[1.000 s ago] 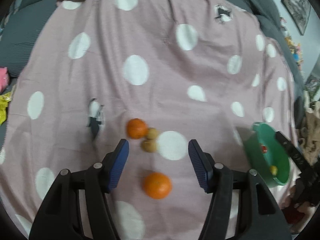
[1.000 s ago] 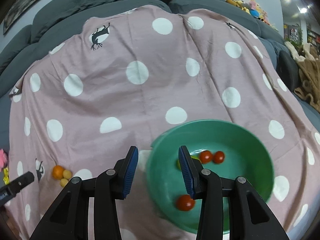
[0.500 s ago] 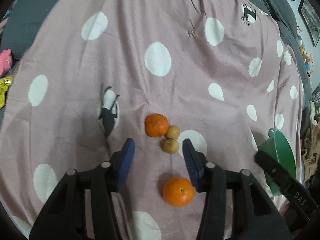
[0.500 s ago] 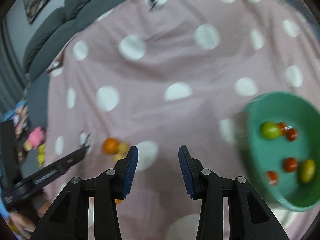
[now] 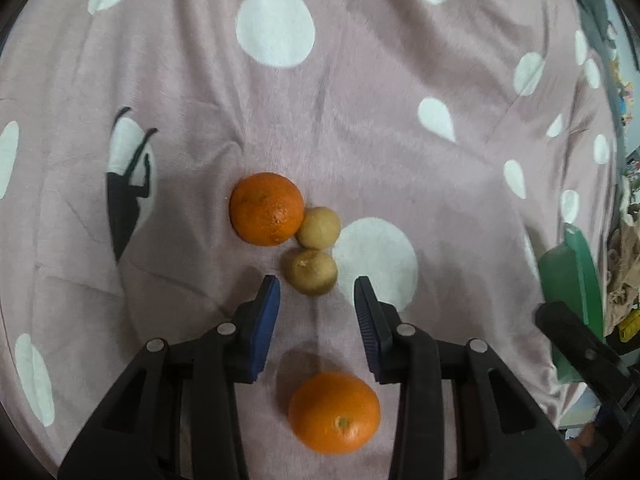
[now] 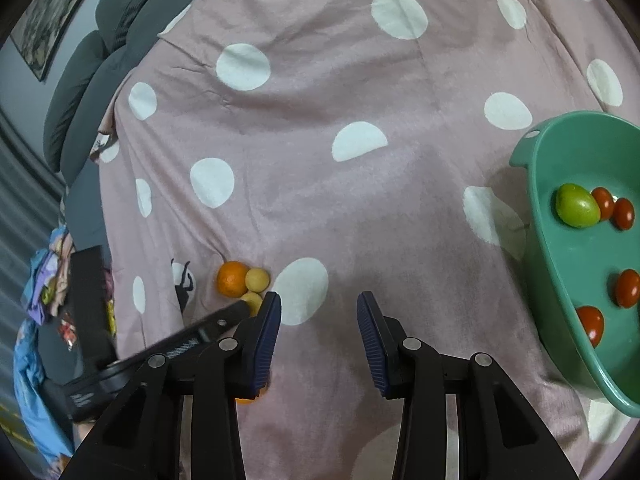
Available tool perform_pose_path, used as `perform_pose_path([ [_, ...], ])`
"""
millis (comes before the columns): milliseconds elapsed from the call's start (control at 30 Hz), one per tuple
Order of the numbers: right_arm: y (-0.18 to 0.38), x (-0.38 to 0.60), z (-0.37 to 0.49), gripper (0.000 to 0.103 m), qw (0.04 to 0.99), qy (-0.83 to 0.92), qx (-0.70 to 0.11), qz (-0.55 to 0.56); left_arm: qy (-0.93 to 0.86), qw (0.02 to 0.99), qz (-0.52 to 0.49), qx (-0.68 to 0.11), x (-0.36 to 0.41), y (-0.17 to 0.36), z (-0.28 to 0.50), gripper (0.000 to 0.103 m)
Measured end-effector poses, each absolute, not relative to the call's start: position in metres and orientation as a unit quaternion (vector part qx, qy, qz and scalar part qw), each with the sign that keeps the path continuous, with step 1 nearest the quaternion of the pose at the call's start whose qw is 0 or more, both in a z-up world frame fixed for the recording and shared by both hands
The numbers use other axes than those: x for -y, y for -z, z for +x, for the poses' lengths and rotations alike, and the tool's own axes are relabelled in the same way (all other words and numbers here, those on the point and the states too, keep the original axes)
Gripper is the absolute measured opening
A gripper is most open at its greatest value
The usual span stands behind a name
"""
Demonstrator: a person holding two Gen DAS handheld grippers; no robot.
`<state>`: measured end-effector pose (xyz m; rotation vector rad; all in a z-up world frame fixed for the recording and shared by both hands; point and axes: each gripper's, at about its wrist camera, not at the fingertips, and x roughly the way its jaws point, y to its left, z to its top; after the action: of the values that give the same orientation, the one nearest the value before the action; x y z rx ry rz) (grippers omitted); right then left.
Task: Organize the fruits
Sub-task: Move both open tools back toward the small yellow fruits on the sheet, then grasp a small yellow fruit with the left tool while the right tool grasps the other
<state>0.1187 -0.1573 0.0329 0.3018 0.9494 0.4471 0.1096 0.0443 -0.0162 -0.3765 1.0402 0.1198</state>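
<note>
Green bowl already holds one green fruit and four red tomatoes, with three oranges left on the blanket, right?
Not quite: two oranges, not three. The left wrist view shows one orange beside two small tan fruits and another orange nearer the camera. The green bowl contents are as you said.

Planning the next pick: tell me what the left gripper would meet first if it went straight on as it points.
Probably the nearer small tan round fruit, just ahead of the closing, empty left gripper; depth is uncertain.

In the right wrist view, the round teal plastic bowl [image 6: 552, 264] ran off the frame's right edge, the black left gripper's arm [image 6: 192, 338] hid part of a small tan round fruit [image 6: 253, 300], and a blue-padded finger [image 6: 266, 344] covered most of an orange citrus fruit [image 6: 245, 400].
</note>
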Motion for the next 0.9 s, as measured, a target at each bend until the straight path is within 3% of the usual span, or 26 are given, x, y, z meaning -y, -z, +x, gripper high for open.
perform_pose_path([
  [67, -0.033, 0.157, 0.12, 0.042, 0.855, -0.214, -0.451, 0.141, -0.069, 0.848, -0.166, -0.498, -0.042, 0.021, 0.116, 0.036],
  [133, -0.033, 0.156, 0.119, 0.042, 0.855, -0.213, -0.452, 0.135, -0.081, 0.853, -0.153, -0.492, -0.04, 0.023, 0.119, 0.028],
  [433, -0.027, 0.138, 0.133, 0.042, 0.842, -0.226, -0.477, 0.112, -0.079, 0.873, -0.186, -0.444, -0.059, -0.011, 0.09, 0.028],
  [667, -0.01, 0.072, 0.163, 0.042, 0.805, -0.269, -0.523, 0.08, -0.121, 0.875, -0.219, -0.415, -0.098, -0.031, 0.063, 0.028],
  [767, 0.001, 0.042, 0.174, 0.034, 0.795, -0.272, -0.541, 0.041, -0.122, 0.876, -0.233, -0.405, -0.108, -0.037, 0.054, 0.028],
  [900, 0.012, 0.021, 0.182, 0.034, 0.791, -0.262, -0.553, 0.001, -0.117, 0.875, -0.239, -0.404, -0.111, -0.04, 0.046, 0.028],
])
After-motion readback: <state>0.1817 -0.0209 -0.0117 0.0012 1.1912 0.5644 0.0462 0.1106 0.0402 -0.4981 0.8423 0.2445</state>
